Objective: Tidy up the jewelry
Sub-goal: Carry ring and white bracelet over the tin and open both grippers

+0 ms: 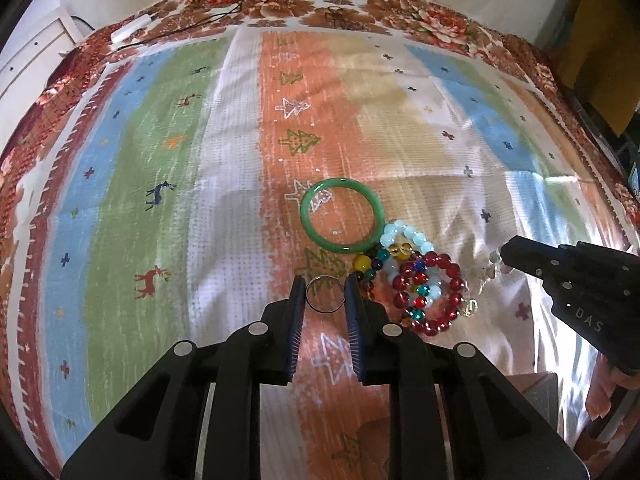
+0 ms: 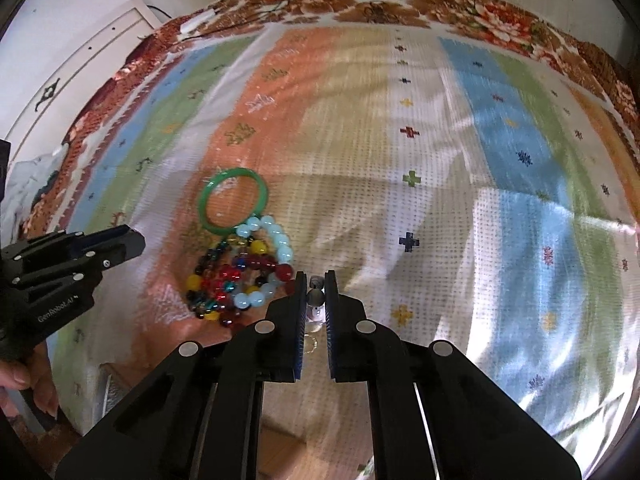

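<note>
A pile of jewelry lies on a striped cloth: a green bangle (image 1: 342,214), a pale blue bead bracelet (image 1: 404,237), a red bead bracelet (image 1: 434,294) and a multicoloured bead string (image 1: 370,266). My left gripper (image 1: 325,294) is shut on a thin silver ring (image 1: 325,294), just left of the pile. My right gripper (image 2: 316,292) is shut on a clear and grey bead bracelet (image 2: 315,297), right of the pile (image 2: 240,272). The right gripper also shows in the left wrist view (image 1: 505,256), and the bangle shows in the right wrist view (image 2: 233,205).
The striped cloth (image 1: 224,168) lies over a floral blanket (image 1: 360,4) on a bed. A white cable device (image 1: 132,30) lies at the far left edge. A white cabinet (image 2: 76,72) stands on the left. A box edge (image 1: 532,392) shows at the near side.
</note>
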`<action>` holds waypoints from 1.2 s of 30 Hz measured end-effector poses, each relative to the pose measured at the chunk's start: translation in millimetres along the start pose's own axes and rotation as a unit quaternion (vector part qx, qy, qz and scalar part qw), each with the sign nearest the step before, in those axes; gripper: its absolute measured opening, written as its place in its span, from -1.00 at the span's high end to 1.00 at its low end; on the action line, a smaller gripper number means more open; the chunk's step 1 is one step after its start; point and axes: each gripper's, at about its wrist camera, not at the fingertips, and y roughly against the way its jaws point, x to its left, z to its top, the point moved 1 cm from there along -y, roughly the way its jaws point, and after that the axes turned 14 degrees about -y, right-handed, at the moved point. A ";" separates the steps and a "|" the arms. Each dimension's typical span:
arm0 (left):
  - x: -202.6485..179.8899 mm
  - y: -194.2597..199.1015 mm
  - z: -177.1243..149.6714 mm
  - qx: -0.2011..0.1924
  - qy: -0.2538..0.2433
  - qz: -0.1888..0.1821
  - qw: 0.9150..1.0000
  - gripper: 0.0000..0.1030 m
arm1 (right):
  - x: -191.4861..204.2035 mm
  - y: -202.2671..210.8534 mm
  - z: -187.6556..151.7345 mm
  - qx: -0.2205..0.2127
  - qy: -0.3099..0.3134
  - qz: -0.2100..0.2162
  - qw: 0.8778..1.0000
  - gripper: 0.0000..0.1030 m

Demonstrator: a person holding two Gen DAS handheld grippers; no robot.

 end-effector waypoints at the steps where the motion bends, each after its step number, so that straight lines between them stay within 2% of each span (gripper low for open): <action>1: -0.3 2.6 -0.3 -0.002 0.001 0.000 1.000 0.63 | 1.0 1.6 0.8 -0.002 0.001 0.000 1.000 0.82; 13: -18.6 25.4 -6.9 -0.018 -0.014 0.017 1.000 0.63 | 11.7 37.9 -9.9 -0.034 0.022 -0.005 0.999 0.82; 36: -52.2 81.3 -36.0 -0.061 -0.028 0.003 0.998 0.62 | 23.6 118.9 -54.5 -0.082 0.044 0.045 0.995 0.81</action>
